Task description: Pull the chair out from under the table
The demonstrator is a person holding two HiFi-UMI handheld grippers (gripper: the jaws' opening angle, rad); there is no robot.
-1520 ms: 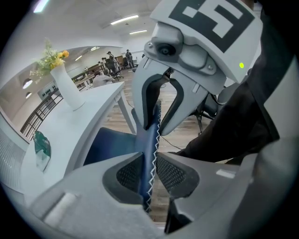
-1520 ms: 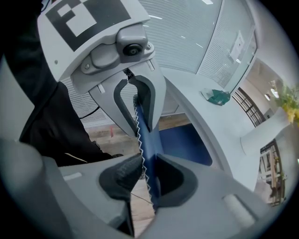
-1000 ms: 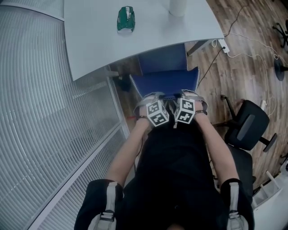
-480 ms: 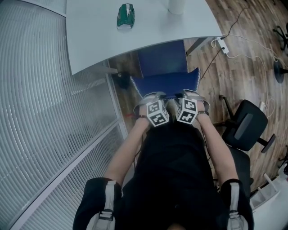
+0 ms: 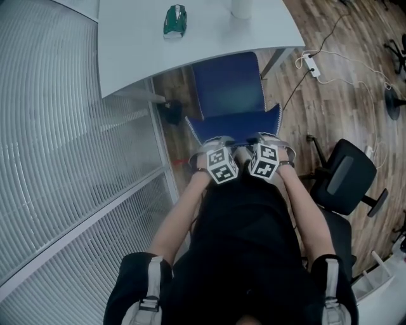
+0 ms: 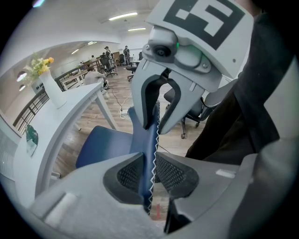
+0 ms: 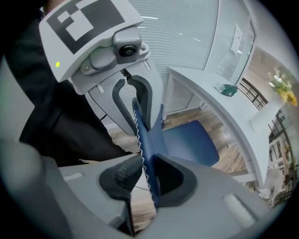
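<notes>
A blue chair has its seat [image 5: 228, 82] mostly out from under the white table [image 5: 190, 44]. Its backrest [image 5: 235, 122], edged with white zigzag stitching, faces me. My left gripper [image 5: 216, 137] is shut on the backrest's top edge left of centre, and my right gripper [image 5: 265, 136] is shut on it right of centre. In the left gripper view the blue backrest [image 6: 148, 135] runs upright between the ribbed pads of that gripper [image 6: 149, 175]. The right gripper view shows the same: the backrest [image 7: 145, 135] pinched in the gripper [image 7: 147, 179], with the seat [image 7: 189, 140] beyond.
A green object [image 5: 174, 20] and a white vase [image 5: 241, 7] stand on the table. A glass wall with blinds [image 5: 63, 159] runs along the left. A black office chair [image 5: 346, 178] is at my right, and a power strip [image 5: 311, 63] with cables lies on the wood floor.
The chair has slid toward me out from under the table, showing more of its seat. Both grippers came back with it, still clamped on the backrest.
</notes>
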